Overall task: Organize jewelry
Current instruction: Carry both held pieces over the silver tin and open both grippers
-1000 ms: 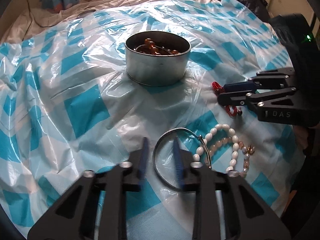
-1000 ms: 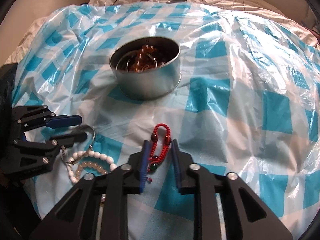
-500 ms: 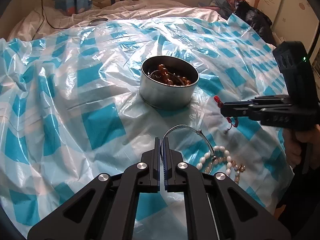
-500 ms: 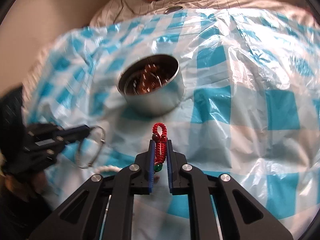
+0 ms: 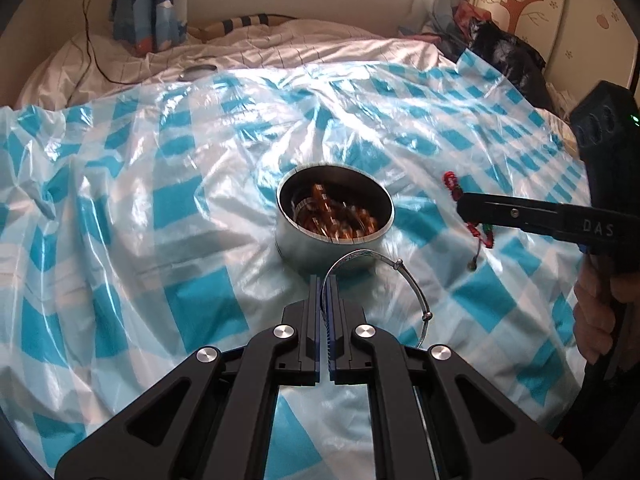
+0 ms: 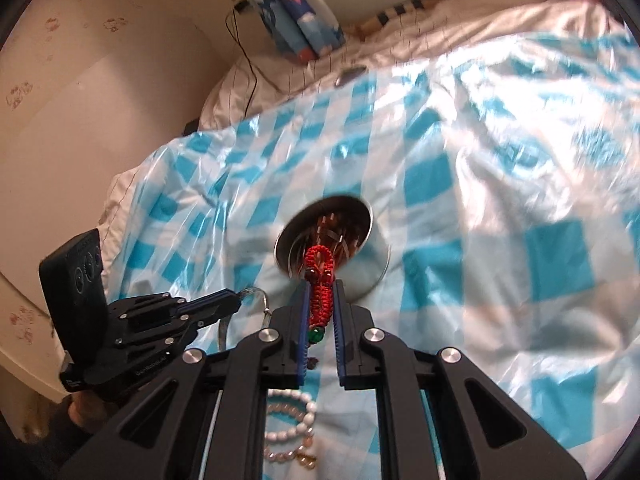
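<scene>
Both wrist fisheyes look steeply down along their own tool fingers onto the checked sheet on the bed, close in, sharing the metal tin near centre, each catching the other tool at 3 and 9 o'clock.

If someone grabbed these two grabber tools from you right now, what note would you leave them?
Left gripper: shut on the silver bangle, held above the sheet.
Right gripper: shut on the red bracelet, also held up.
Tin: stands mid-sheet, with amber beads and metal bands already inside.
Pearl bracelets: on the sheet near you, untouched.
Done: some jewelry is in the tin.
Left: probably drop the bangle and red bracelet into the tin, then fetch the pearl bracelets.
</scene>
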